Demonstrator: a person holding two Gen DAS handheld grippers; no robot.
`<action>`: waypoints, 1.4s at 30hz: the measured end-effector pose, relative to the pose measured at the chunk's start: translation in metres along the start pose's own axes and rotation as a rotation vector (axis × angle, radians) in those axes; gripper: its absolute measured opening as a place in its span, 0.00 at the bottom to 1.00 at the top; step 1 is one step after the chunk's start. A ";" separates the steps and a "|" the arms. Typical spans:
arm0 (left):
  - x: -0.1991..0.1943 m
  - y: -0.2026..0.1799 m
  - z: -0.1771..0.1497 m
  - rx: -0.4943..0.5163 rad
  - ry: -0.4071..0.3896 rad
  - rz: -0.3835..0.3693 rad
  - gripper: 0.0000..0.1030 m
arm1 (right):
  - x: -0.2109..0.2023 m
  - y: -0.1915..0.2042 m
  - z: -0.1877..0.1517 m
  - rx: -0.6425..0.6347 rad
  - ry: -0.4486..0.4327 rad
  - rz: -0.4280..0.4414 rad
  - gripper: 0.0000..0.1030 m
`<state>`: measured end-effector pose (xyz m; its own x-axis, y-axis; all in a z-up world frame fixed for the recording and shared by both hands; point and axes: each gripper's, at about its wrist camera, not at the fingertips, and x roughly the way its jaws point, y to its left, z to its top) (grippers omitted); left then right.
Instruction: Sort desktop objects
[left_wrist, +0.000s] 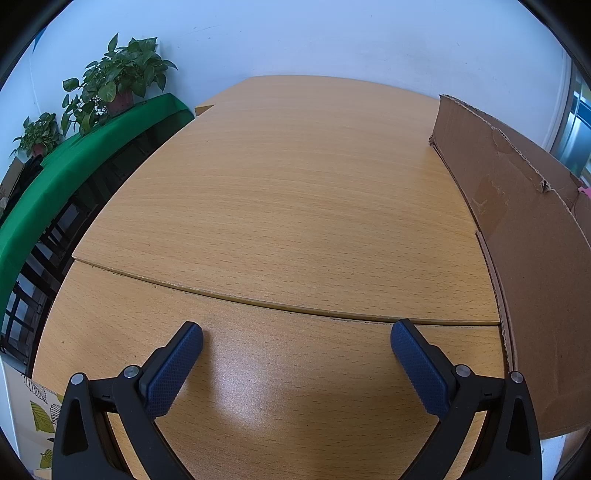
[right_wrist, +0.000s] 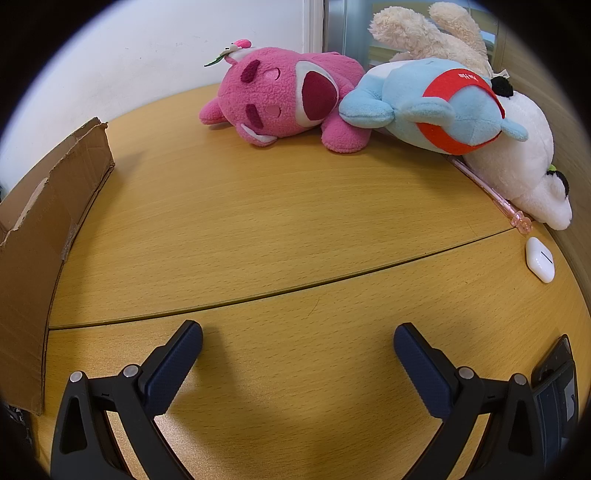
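Note:
In the right wrist view a pink plush bear (right_wrist: 284, 99) lies at the far side of the wooden table (right_wrist: 280, 221). A blue plush with a red band (right_wrist: 436, 107) leans on a white plush (right_wrist: 517, 162), with a cream plush (right_wrist: 424, 33) behind. A pink pen (right_wrist: 491, 192) and a white earbud case (right_wrist: 540, 259) lie at the right. My right gripper (right_wrist: 297, 341) is open and empty, well short of the toys. My left gripper (left_wrist: 297, 341) is open and empty over bare table (left_wrist: 295, 203).
A cardboard box stands between the grippers, at the right of the left wrist view (left_wrist: 517, 240) and the left of the right wrist view (right_wrist: 40, 236). A dark device (right_wrist: 557, 391) lies at the near right. Potted plants (left_wrist: 118, 81) on a green-covered shelf (left_wrist: 74, 173) stand left.

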<state>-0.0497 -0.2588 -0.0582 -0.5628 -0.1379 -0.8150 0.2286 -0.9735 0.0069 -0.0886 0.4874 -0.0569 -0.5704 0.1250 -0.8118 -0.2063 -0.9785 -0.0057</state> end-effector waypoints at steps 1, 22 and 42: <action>0.000 0.000 0.000 0.000 0.000 0.000 1.00 | 0.000 0.000 0.000 0.000 0.000 0.000 1.00; -0.040 -0.004 -0.015 -0.004 -0.039 -0.007 0.99 | -0.064 0.019 -0.057 -0.103 -0.039 0.044 1.00; -0.158 -0.136 -0.123 0.050 0.089 -0.735 0.93 | -0.225 0.280 -0.152 -0.578 -0.083 0.822 1.00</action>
<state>0.1056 -0.0824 -0.0020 -0.4898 0.5658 -0.6633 -0.2204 -0.8164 -0.5337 0.1026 0.1606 0.0354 -0.4208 -0.6349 -0.6479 0.6803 -0.6934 0.2375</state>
